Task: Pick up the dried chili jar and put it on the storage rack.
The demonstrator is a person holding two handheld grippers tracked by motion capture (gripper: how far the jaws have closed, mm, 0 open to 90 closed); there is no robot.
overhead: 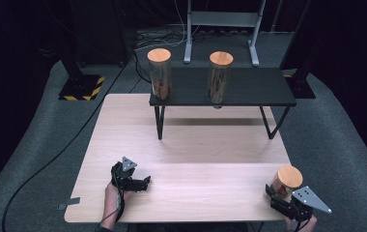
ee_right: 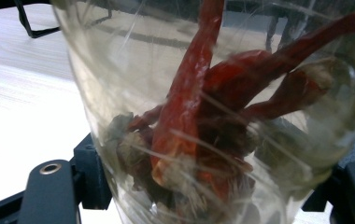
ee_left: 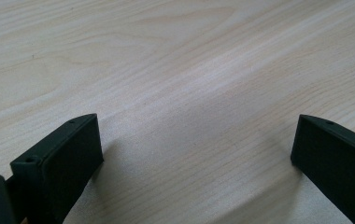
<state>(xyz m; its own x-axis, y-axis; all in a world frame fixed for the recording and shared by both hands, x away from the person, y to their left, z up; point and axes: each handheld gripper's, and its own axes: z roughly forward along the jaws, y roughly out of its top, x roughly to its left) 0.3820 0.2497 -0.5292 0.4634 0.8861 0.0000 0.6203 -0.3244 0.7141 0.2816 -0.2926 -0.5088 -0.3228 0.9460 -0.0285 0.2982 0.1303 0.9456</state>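
Your right gripper [overhead: 280, 195] is clamping a jar [overhead: 286, 181] at the table's [overhead: 196, 145] near right corner; its own view is revealing red dried chillies [ee_right: 199, 93] inside; your left gripper [ee_left: 196, 154] is resting, jaws wide apart, over bare wood.

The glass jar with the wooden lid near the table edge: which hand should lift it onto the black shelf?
Right. The right gripper has its jaws around that glass jar; the left gripper is open over bare table.

Pale wooden table [overhead: 196, 145], black shelf [overhead: 249, 87] at its far edge, grey carpet [overhead: 41, 140], hazard-striped base plate [overhead: 81, 88] far left, cables [overhead: 162, 37] beyond
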